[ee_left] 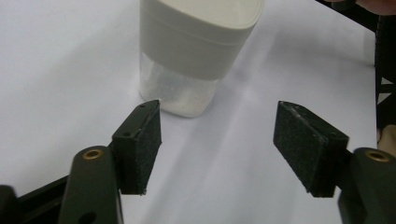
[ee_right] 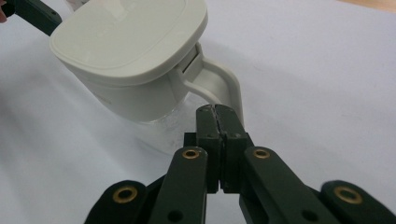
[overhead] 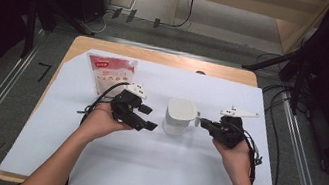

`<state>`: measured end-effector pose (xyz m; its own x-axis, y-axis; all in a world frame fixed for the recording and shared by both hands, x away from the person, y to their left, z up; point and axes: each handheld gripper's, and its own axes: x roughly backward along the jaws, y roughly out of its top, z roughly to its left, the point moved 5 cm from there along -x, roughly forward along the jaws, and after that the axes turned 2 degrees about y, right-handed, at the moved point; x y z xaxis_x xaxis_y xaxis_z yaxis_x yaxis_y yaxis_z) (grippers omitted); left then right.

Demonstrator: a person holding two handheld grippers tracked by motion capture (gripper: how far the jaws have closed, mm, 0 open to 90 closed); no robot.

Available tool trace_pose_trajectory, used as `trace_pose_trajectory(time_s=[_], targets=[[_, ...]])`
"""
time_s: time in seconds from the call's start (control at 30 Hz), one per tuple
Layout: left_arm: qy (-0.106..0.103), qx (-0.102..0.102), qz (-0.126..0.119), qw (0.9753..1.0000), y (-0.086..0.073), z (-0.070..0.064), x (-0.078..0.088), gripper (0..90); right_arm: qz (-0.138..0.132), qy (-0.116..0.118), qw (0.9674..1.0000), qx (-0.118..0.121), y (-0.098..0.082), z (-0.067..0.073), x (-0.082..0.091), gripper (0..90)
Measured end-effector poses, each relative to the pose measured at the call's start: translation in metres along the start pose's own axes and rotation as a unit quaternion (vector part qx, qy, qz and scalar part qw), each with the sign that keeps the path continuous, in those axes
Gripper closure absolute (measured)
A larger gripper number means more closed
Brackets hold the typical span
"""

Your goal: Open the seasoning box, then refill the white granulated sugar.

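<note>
A white lidded container (overhead: 179, 116) with a side handle (overhead: 196, 120) stands upright mid-table on the white sheet (overhead: 165, 168). My left gripper (overhead: 149, 118) is just to its left, open, with nothing between the pads. In the left gripper view the container (ee_left: 196, 51) stands beyond the spread jaws of the left gripper (ee_left: 219, 140) and shows a clear lower wall with white contents. My right gripper (overhead: 202, 122) is on the container's right, shut. In the right gripper view the right gripper (ee_right: 215, 112) has its jaws pressed together, tips just before the handle (ee_right: 224, 81), not around it.
A red and white stand-up pouch (overhead: 110, 73) stands at the back left of the sheet, behind my left hand. The wooden table edge (overhead: 158, 57) runs along the far side. Cables lie on the floor beyond.
</note>
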<state>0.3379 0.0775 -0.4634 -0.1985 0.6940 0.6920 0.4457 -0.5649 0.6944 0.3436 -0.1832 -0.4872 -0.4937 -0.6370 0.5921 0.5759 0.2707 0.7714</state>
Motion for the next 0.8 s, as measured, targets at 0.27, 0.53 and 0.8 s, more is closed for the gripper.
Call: trace_pose_trajectory(time_s=[0.27, 0.53, 0.8], targets=[[-0.016, 0.001, 0.008, 0.9998, 0.012, 0.007, -0.005, 21.7, 0.007, 0.0, 0.9999, -0.01, 0.012, -0.015, -0.001, 90.0], [-0.023, -0.015, 0.032, 0.9991, 0.019, 0.016, -0.019, 21.3, 0.005, 0.002, 0.9998, -0.017, 0.014, -0.018, -0.007, 90.0], [-0.037, -0.044, 0.045, 0.9973, 0.026, 0.021, -0.023, 23.5, 0.005, 0.004, 0.9999, -0.012, 0.015, -0.016, -0.011, 90.0]])
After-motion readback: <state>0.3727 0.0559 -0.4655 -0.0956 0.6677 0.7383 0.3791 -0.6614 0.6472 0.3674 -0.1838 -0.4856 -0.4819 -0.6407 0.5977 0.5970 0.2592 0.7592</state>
